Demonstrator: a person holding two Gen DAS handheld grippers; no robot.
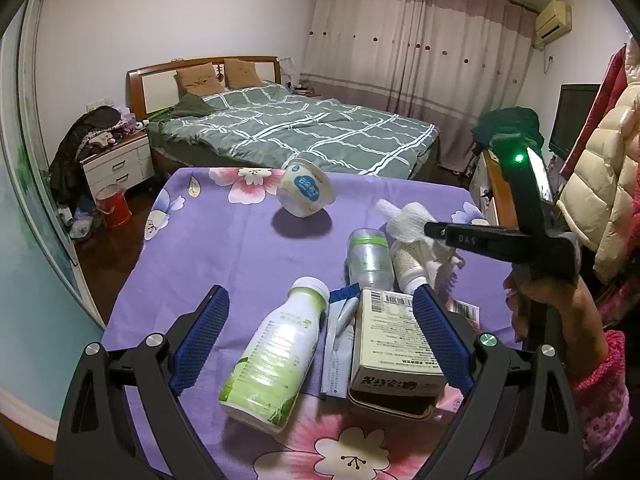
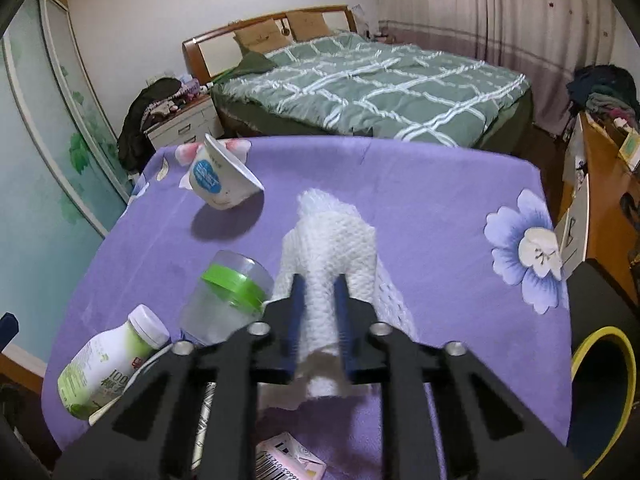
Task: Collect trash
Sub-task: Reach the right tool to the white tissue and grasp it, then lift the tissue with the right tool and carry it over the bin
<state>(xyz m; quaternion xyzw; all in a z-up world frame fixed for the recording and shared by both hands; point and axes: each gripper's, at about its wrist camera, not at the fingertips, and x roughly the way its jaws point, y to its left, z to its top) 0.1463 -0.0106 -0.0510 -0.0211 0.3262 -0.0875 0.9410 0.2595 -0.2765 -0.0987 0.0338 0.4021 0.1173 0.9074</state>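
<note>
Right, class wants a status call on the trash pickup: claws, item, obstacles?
Right claw shut on crumpled white paper towel. Left claw open above green-and-white plastic bottle and cardboard box. Path clear; black bin with yellow rim at right.

On the table (image 1: pixel 208 240), seen from the left wrist, a bottle (image 1: pixel 272 352) lay near the front edge, cap toward twelve o'clock. At its three o'clock lay a flat sachet (image 1: pixel 336 352), then a carton (image 1: pixel 394 344). At the carton's twelve o'clock lay a lidded jar (image 1: pixel 370 258) on its side, with a second small bottle (image 1: pixel 408 266) touching it at three. A cup (image 1: pixel 306 192) stood tilted at the jar's eleven o'clock, well apart. A wad of paper towel (image 2: pixel 332 256) hung above the cloth at the jar's three o'clock. A bed (image 1: pixel 304 128) stood behind the table at twelve.
</note>
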